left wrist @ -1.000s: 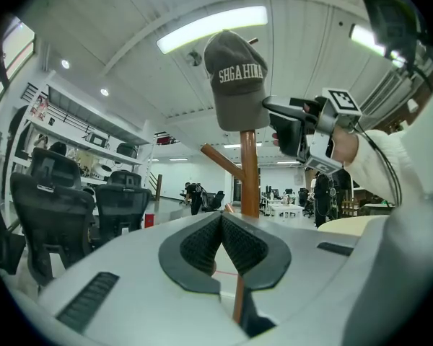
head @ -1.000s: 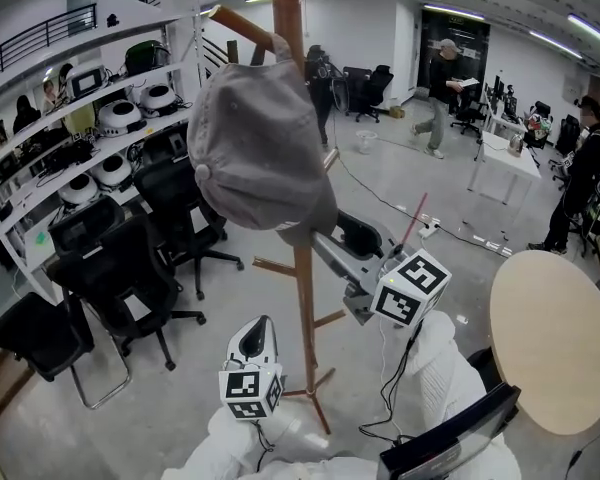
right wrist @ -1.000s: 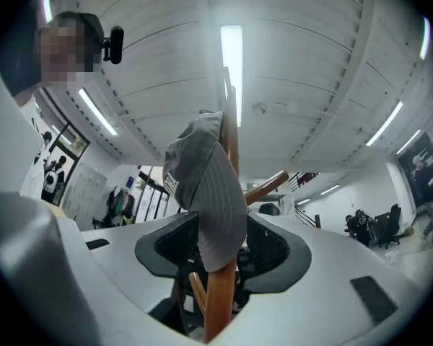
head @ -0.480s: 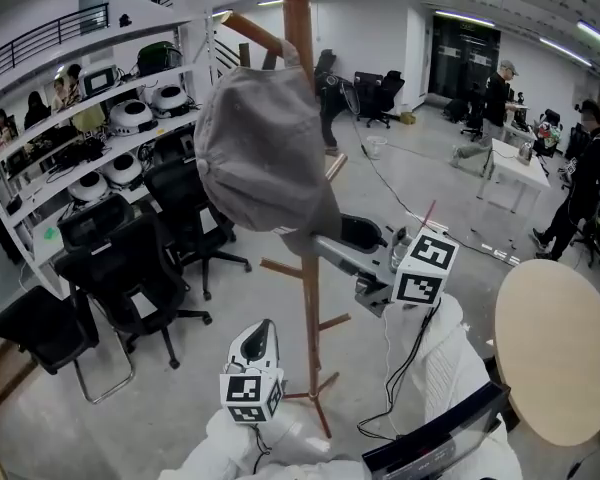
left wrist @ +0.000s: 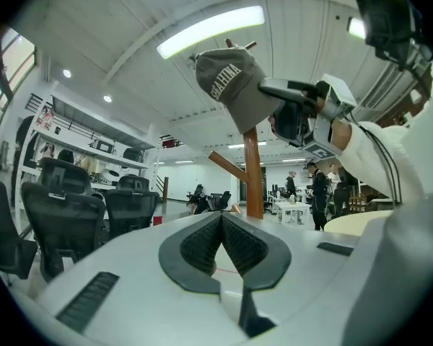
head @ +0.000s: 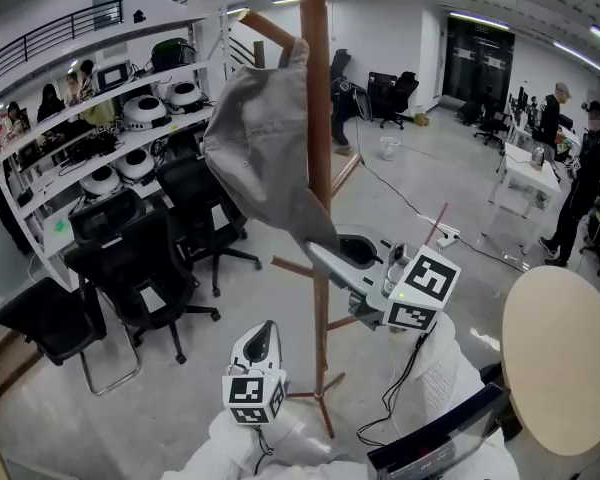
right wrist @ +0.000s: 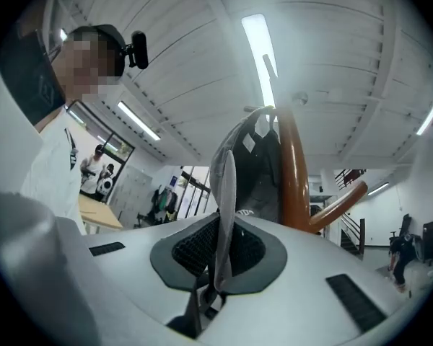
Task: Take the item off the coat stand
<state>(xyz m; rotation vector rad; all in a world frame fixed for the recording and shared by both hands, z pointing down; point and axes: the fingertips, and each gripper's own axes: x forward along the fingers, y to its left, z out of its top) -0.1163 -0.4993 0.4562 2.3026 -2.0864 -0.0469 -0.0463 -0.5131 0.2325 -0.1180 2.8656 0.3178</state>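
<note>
The jaws of the right gripper [head: 322, 255], just closed, are clamped on the brim of the cap [head: 260, 148], which is hung above them toward the upper left on the stand [head: 321, 308]; the left gripper [head: 259, 336] is kept lower, jaws together and empty.

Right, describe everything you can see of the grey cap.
The grey cap is soft and cloth-looking, with a rounded crown, a curved brim and pale lettering on the front. It hangs on an upper peg of the wooden coat stand, tilted, brim pointing down. The right gripper has just been closing its jaws and now pinches the brim's edge between them.
</note>
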